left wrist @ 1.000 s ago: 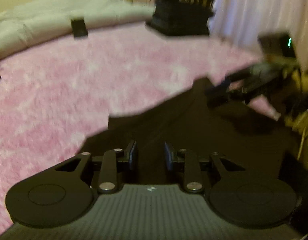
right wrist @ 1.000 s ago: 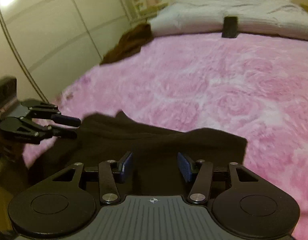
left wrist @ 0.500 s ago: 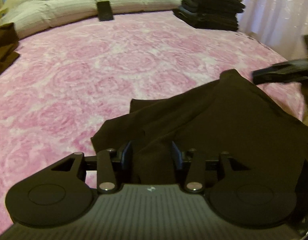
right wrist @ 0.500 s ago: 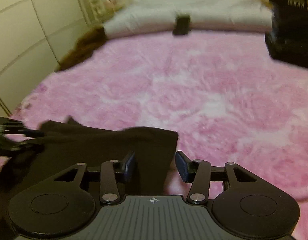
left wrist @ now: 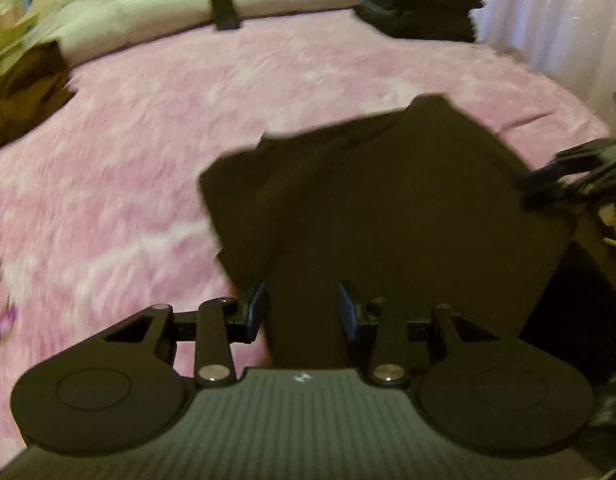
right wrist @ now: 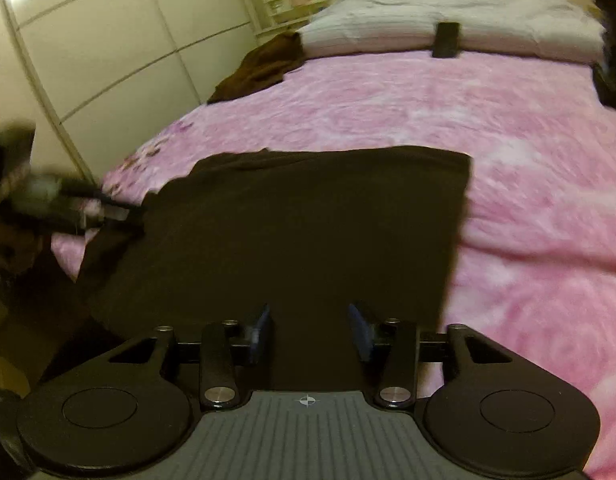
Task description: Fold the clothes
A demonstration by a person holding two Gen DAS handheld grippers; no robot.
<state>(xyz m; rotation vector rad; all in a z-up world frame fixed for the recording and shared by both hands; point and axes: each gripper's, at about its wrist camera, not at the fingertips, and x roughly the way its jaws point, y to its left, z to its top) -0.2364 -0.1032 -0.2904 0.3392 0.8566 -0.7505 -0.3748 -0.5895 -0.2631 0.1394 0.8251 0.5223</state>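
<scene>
Each gripper, left [left wrist: 302, 306] and right [right wrist: 309, 328], has a grey ribbed body with a small crosshair mark, two round black discs, black linkage arms with silver screws, and blue-padded fingers [left wrist: 256, 312].

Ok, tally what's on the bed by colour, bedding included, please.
Black: 3 (garment being folded, stack of folded clothes, small black object)
Brown: 1 (heap of clothes)
Pink: 1 (blanket)
White: 1 (duvet)
Total: 6
</scene>
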